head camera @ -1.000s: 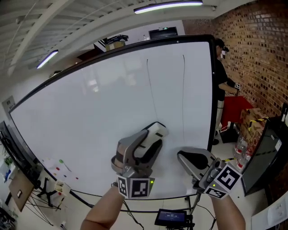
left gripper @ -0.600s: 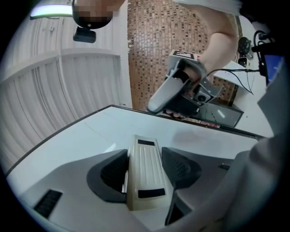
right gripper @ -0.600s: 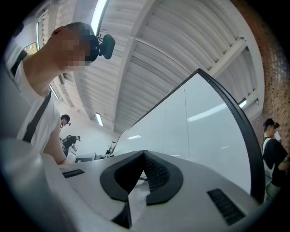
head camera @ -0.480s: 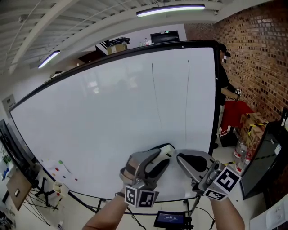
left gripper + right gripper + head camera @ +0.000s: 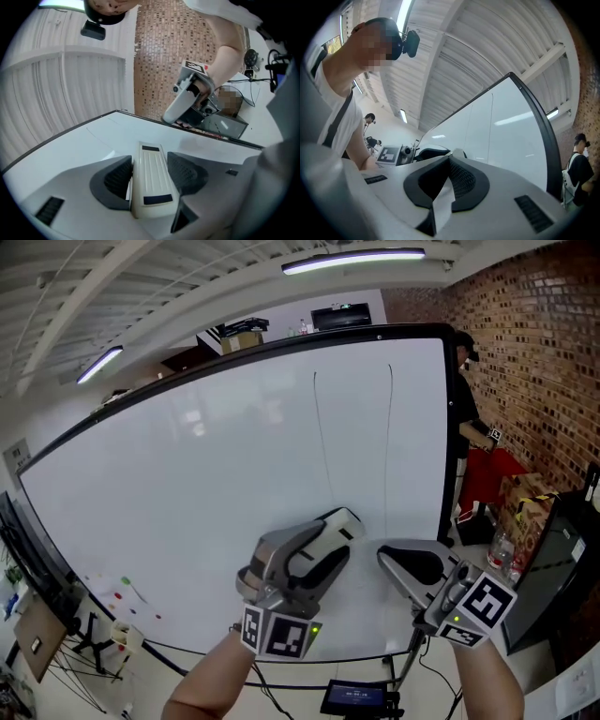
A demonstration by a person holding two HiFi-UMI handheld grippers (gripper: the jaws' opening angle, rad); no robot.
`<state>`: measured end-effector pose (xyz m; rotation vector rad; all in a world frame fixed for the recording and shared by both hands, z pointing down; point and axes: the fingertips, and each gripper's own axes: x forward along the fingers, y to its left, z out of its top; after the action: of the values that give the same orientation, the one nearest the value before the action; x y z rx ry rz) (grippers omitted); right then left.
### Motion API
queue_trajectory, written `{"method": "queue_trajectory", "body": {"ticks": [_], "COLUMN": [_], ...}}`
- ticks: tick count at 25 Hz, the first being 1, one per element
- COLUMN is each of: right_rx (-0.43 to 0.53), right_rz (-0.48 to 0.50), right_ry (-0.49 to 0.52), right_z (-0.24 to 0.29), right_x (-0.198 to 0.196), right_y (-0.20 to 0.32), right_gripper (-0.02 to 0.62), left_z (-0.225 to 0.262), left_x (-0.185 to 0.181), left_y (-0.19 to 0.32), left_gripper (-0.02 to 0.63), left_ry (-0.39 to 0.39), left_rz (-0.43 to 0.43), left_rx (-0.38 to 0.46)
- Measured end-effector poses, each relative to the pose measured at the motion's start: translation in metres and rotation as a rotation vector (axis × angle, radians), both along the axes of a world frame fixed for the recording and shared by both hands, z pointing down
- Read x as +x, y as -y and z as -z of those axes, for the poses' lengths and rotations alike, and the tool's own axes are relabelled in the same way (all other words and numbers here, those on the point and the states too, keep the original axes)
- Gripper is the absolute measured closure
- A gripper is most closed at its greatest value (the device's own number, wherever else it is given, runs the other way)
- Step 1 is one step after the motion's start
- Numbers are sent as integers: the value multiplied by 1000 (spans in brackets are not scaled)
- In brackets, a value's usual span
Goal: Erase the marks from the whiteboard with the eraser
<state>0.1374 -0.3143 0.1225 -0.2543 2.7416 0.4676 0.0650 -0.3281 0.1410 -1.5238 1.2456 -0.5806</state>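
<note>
The whiteboard (image 5: pixel 187 493) fills the head view; two thin vertical marker lines, one (image 5: pixel 322 446) left of the other (image 5: pixel 387 446), run down its right part. My left gripper (image 5: pixel 323 542) is shut on a white eraser (image 5: pixel 339 521), which sits by the board just below and right of the left line's lower end. In the left gripper view the eraser (image 5: pixel 149 180) is held lengthwise between the dark pads. My right gripper (image 5: pixel 405 563) hangs to the right, below the right line, jaws shut with nothing between them (image 5: pixel 449 180).
A person (image 5: pixel 464 418) stands past the board's right edge by a brick wall (image 5: pixel 534 352). A red box (image 5: pixel 492 465) and bottles (image 5: pixel 502 549) are at the right. Small coloured dots (image 5: pixel 127 587) sit on the board's lower left. A screen (image 5: pixel 356 695) lies below.
My left gripper with the eraser dipped down the board half a second ago and has come back up toward the left line's lower end. The right gripper shifted slightly right.
</note>
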Motion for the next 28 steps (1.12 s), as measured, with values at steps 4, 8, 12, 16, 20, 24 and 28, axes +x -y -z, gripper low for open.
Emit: {"method": "queue_trajectory", "body": {"ticks": [4,8,12,16,20,24,28], "right_rx": [-10,-24,-30,-43,-39,-29,-26], "right_rz": [6,3,25,39,41,41,25], "right_ry": [28,14,27,13,-7,-19,-22], "right_z": [20,36,42,36,29,27,29], "right_x": [6,7,4,-3,-8,-9,-10], "right_y": [3,4,-4,-2,2,0,5], "right_gripper": [578,578,578,578,578,578,578], "left_z": [43,78,86,71,39,12,10], "left_x": [-3,-1,-2,-3,0,0,-3], "left_y": [1,-1,-4,-2,4,4,6], "left_gripper": [336,336,336,337,337,337,336], "left_ry": [-86,-127,-129,-90,-55,-12,49], "left_rz": [-22,-30,-40,-15,-31,-31,-24], "left_rx": [21,91,74,43,-22,-63,-64]}}
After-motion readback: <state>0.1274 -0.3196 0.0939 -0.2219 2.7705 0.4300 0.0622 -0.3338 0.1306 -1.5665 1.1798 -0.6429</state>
